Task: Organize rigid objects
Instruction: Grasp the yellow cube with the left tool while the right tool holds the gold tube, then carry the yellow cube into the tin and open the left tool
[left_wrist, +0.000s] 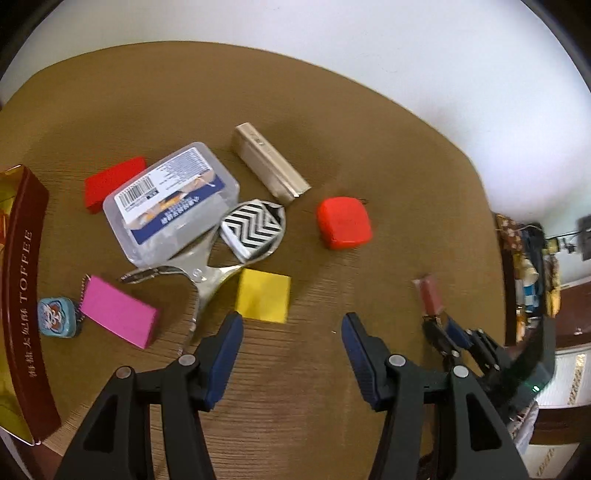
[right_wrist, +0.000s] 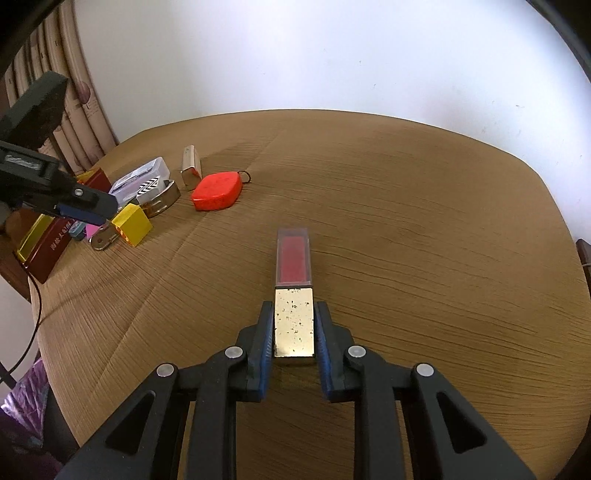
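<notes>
Right tool (right_wrist: 294, 328): closed on the gold cap end of a square lipstick tube with clear red-filled body (right_wrist: 293, 291), both blue pads (right_wrist: 266, 339) pressing flat against opposite cap faces; tube pointing toward 12 o'clock, low over the brown wood-grain bench (right_wrist: 406, 221).

Left tool (left_wrist: 291, 332): gaping wide, holding nothing, hovering above the bench with the yellow square block (left_wrist: 263, 295) just beyond at 11 o'clock.

Cluttered group lying at 10 o'clock of the right tool: red rounded tape measure (right_wrist: 217, 191), clear plastic lidded box (left_wrist: 171, 201), gold rectangular case (left_wrist: 269, 168), black-and-white zigzag tin (left_wrist: 251, 229), pink block (left_wrist: 118, 312). Dark red "TOFFEE" tin (left_wrist: 22, 295) standing at the left bench edge, probably the collecting container.

Recommended handling:
- Keeping the grip square on the cap; smooth metal likely slipping if tilted.
- Carrying the tube level and high enough for passing over the tape measure.
- Avoiding crossing the left tool while travelling toward 10 o'clock.
- Lowering fully before releasing.
</notes>
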